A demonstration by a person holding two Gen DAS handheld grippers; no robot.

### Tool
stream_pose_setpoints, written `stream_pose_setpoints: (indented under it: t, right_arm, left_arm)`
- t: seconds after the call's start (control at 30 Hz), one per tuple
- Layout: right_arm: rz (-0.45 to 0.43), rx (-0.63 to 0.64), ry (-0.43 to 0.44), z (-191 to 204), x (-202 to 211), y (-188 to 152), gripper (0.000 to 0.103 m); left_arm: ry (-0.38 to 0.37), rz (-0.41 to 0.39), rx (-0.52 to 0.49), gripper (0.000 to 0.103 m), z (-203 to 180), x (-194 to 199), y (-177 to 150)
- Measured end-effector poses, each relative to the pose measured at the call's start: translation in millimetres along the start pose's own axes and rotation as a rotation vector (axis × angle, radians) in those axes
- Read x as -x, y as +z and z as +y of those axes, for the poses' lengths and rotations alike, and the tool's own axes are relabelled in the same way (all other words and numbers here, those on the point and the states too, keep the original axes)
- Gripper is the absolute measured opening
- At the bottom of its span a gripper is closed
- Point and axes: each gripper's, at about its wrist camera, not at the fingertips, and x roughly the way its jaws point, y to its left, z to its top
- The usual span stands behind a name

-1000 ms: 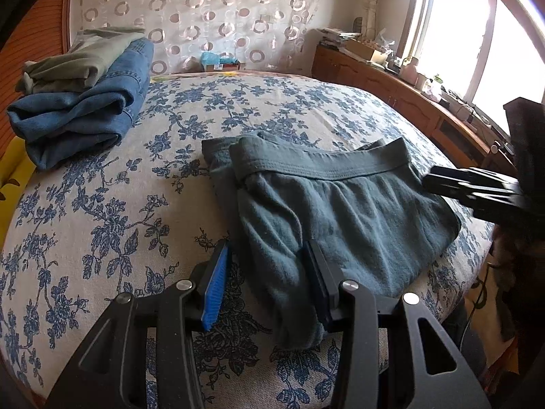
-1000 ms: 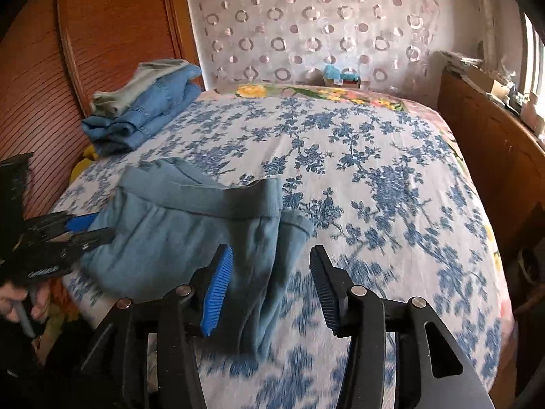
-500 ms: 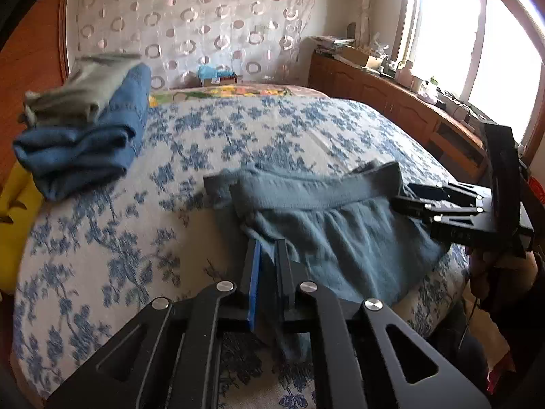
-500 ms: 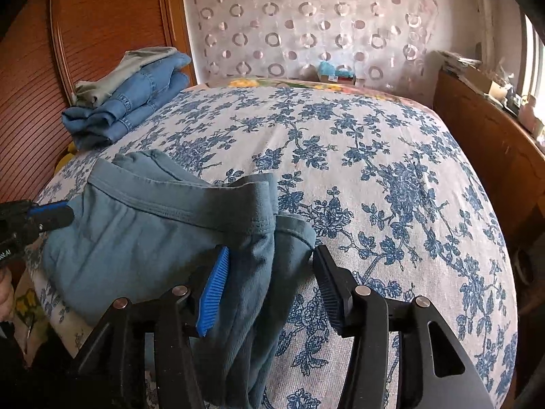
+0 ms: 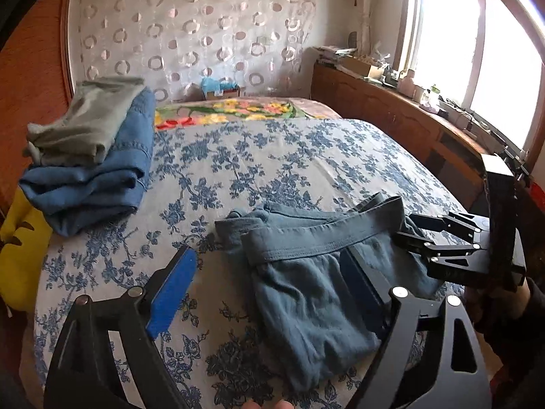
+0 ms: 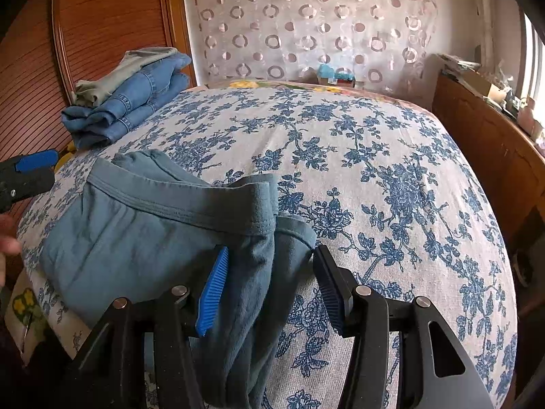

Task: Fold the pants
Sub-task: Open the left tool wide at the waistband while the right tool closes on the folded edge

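Both grippers, left (image 5: 269,289) and right (image 6: 269,283), are held spread wide and empty over the folded pants (image 5: 306,272), seemingly positioned for another fold.

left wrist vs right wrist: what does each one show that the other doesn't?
Left wrist only: the bright window, a yellow cloth at the bed's left edge, and the bright flowered blanket in full.

Right wrist only: the ribbed wooden panel beside the bed, and a pants edge hanging between the open fingers of the right gripper.

Both: the teal pants on the blue-flowered bedspread, the folded jeans stack, the circle-patterned curtain, the wooden cabinet. Each view catches the other gripper; the left gripper is open too.
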Motion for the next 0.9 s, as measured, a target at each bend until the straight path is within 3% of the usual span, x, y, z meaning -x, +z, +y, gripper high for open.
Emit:
stream_pose_setpoints:
  t: [0.5, 0.9]
  right_arm:
    - [0.028, -0.003, 0.011, -1, 0, 5, 0.054]
    - [0.113, 0.015, 0.058, -10, -8, 31, 0.053]
  left_arm:
    - [-0.009, 0.119, 0.037, 0.086, 13, -45, 0]
    - [-0.058, 0.142, 0.035, 0.086, 21, -67, 12]
